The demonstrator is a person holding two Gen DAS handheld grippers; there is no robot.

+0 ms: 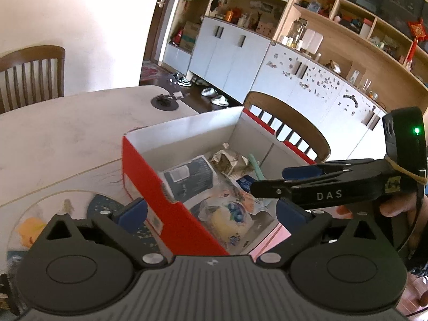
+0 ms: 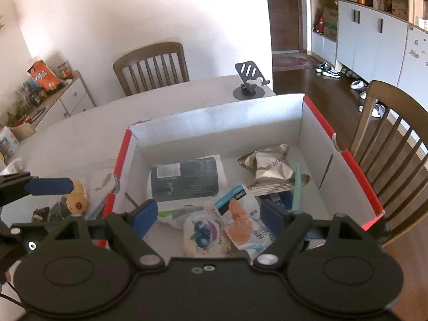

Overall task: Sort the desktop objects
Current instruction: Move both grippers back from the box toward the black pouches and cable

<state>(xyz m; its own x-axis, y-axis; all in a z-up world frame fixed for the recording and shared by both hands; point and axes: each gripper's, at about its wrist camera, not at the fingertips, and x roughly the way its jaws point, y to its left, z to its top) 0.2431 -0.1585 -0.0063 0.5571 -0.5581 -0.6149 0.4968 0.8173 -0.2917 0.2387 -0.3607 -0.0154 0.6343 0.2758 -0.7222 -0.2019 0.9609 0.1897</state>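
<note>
The right tool (image 2: 206, 215) hangs released over the red cardboard box (image 2: 363, 179), above a blueberry snack packet (image 2: 203, 234) inside it. The left tool (image 1: 211, 212), also released, straddles the box's near wall on the desk (image 1: 67, 133).

One box (image 2: 358, 176), five packets inside, two chairs, one phone stand (image 2: 248, 83).

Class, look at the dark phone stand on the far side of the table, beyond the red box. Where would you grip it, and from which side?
Grip the phone stand by its slotted, tilted back plate, coming from above with jaws closing across the plate's two side edges. The plate is thin and stands clear above the round base, which lies too flat on the table to pinch. The red box blocks a low approach from the near side.
</note>
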